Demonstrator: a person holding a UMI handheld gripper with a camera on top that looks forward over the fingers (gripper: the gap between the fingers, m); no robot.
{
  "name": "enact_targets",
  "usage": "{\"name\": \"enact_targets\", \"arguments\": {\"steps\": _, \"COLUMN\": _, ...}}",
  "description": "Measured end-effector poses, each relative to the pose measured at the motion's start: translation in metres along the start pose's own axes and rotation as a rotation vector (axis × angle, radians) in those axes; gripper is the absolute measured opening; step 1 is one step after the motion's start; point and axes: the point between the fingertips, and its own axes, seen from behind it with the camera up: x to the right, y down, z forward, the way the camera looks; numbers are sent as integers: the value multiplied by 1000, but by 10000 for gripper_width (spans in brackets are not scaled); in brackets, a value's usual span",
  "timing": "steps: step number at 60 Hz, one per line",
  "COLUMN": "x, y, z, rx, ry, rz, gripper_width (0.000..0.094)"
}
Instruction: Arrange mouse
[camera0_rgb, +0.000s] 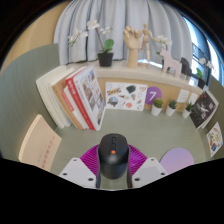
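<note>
Sitting between the two jaws of the gripper (113, 172) is a black, rounded plastic computer mouse with an orange scroll wheel (113, 156); the magenta pads (92, 158) flank its sides closely, and the jaws look closed against it, though whether it hangs clear of the grey-green counter (110, 120) or rests on it I cannot tell.

The main risk, as I judge it, comes from the mouse's shape: its shell is smooth, glossy and curved, tapering toward the nose, so the flat pads bear on sloping flanks. A tilt or a quick swing could let it squirm forward out of the grip or twist, landing askew instead of square. Squeezing harder might press a side button or push the shell upward. A round lilac mat-like disc (177, 159) lies just beside the right jaw; if that is the intended resting place, a careless set-down could leave the mouse half on its edge.

Beyond the jaws the counter looks matte and flat. A pale woven wicker piece (38, 140) lies off to one side, leaning books with red and white paper covers (82, 98) stand further back, next to a white printed card (126, 96), and a jointed wooden hand model (136, 44) stands on the shelf behind.
</note>
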Motion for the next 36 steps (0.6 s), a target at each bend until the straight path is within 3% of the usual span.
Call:
{"name": "enact_targets", "arguments": {"steps": 12, "x": 110, "y": -88, "z": -82, "rx": 224, "ry": 37, "rz": 9, "gripper_width": 358}}
{"name": "enact_targets", "arguments": {"steps": 20, "x": 187, "y": -96, "z": -109, "rx": 305, "ry": 59, "rz": 41, "gripper_width": 355}}
{"name": "enact_targets", "arguments": {"steps": 27, "x": 247, "y": -70, "z": -109, "rx": 271, "ry": 84, "rz": -3, "gripper_width": 353}}
{"name": "enact_targets", "arguments": {"steps": 36, "x": 292, "y": 1, "z": -71, "rx": 130, "ry": 76, "rz": 1, "gripper_width": 354}}
